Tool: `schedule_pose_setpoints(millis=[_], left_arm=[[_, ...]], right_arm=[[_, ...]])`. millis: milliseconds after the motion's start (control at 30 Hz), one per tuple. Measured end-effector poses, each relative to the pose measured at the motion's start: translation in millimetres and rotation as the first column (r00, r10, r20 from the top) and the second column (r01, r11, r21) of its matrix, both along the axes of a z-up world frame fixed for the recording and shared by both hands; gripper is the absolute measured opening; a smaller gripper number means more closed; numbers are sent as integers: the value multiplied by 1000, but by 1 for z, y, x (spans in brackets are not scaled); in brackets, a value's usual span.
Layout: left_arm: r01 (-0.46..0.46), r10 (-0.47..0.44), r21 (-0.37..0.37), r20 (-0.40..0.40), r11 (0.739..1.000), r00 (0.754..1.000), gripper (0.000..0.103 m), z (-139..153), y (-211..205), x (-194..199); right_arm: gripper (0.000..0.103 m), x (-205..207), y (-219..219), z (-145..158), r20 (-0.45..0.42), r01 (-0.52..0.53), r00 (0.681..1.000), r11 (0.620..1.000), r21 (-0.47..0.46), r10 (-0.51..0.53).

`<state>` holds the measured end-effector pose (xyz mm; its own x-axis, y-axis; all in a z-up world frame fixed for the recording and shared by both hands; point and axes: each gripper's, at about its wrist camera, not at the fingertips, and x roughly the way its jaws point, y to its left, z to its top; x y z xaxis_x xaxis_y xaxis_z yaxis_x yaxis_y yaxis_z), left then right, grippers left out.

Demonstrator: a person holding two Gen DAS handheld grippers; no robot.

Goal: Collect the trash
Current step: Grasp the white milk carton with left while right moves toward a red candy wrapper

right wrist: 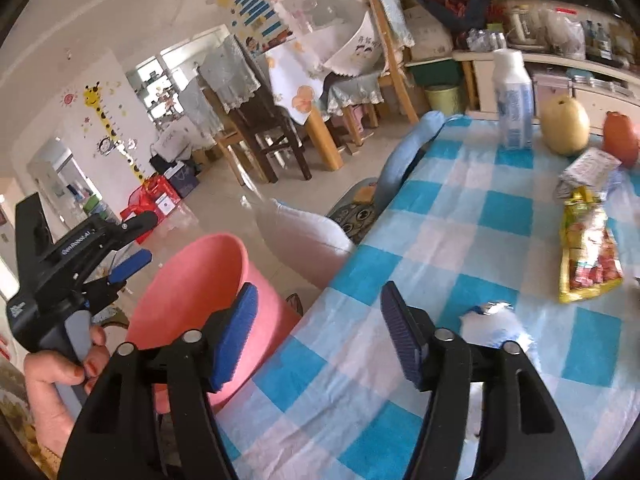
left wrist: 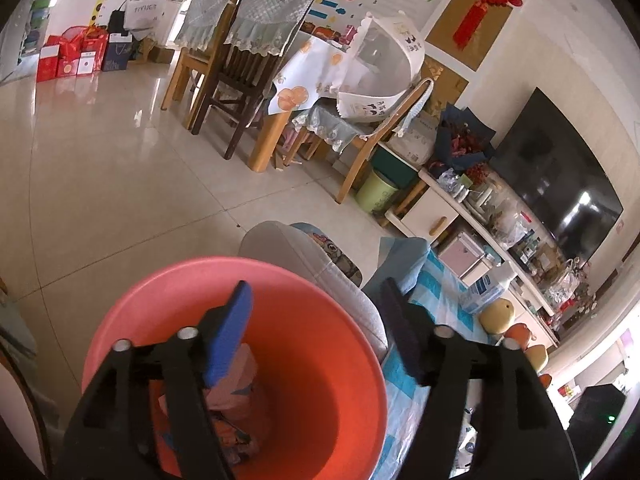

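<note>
living room with dining chairs behind; checked cloth covers the bench (right wrist: 440, 240). your pink bin (left wrist: 320, 360) sits on the floor just beside the bench edge, likely so trash travels a short way; wrappers already lie in its bottom. left hand-held gripper (left wrist: 316, 328) hangs over the bin mouth, jaws wide, nothing between them. right hand-held gripper (right wrist: 320, 332) is wide too, empty, over the bench edge. yellow snack wrapper (right wrist: 588, 256) and crumpled white-blue wrapper (right wrist: 496, 324) remain on the cloth; the crumpled one lies nearest.
</note>
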<state>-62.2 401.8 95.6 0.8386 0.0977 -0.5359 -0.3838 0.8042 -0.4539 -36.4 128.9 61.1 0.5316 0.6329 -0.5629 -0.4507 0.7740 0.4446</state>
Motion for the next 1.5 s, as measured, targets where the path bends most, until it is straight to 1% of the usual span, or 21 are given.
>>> schedule_pose_setpoints(millis=[33, 67, 133, 233, 300, 367, 400, 533, 633, 800, 933, 1067, 1167, 1300, 1500], left_arm=[[5, -5, 7, 4, 1000, 1000, 75, 0, -2, 0], [10, -10, 16, 6, 1000, 1000, 76, 1, -5, 0], [22, -22, 45, 8, 999, 1000, 84, 2, -13, 1], [41, -43, 93, 17, 995, 999, 87, 5, -24, 3], [52, -56, 139, 26, 989, 998, 87, 8, -34, 5], [61, -69, 168, 46, 984, 997, 89, 10, -43, 5], [75, -87, 181, 64, 981, 994, 92, 12, -48, 5], [94, -120, 243, 93, 965, 988, 93, 17, -64, 6], [109, -138, 256, 98, 961, 986, 93, 18, -75, 8], [154, -185, 274, 92, 949, 978, 93, 19, -92, 13], [193, -231, 314, 91, 930, 969, 93, 22, -112, 17], [232, -284, 359, 99, 904, 954, 93, 25, -136, 17], [279, -329, 393, 63, 876, 942, 93, 24, -158, 23], [319, -363, 421, 28, 849, 931, 93, 21, -178, 27], [367, -401, 435, -15, 822, 916, 93, 14, -200, 30]], right_arm=[[83, -4, -6, 3, 9, 9, 1000, 1000, 1, -9], [84, -8, -11, 6, 20, 16, 1000, 1000, -5, -16], [86, -11, -19, 11, 38, 28, 999, 999, -31, -27], [88, -22, -32, 19, 73, 50, 996, 996, -73, -45], [88, -28, -41, 22, 94, 63, 994, 993, -99, -54], [89, -34, -49, 24, 118, 78, 991, 989, -129, -63], [89, -36, -53, 25, 126, 83, 990, 987, -137, -66], [90, -42, -67, 25, 154, 113, 984, 978, -176, -86], [91, -46, -78, 24, 166, 132, 981, 973, -190, -101], [91, -49, -89, 24, 166, 146, 979, 972, -185, -116], [92, -52, -96, 25, 169, 152, 978, 972, -181, -122], [94, -56, -104, 26, 178, 162, 975, 971, -176, -130], [94, -56, -111, 26, 174, 173, 974, 970, -170, -143], [94, -56, -122, 25, 170, 185, 973, 970, -161, -157], [94, -56, -144, 21, 154, 213, 970, 967, -142, -191]])
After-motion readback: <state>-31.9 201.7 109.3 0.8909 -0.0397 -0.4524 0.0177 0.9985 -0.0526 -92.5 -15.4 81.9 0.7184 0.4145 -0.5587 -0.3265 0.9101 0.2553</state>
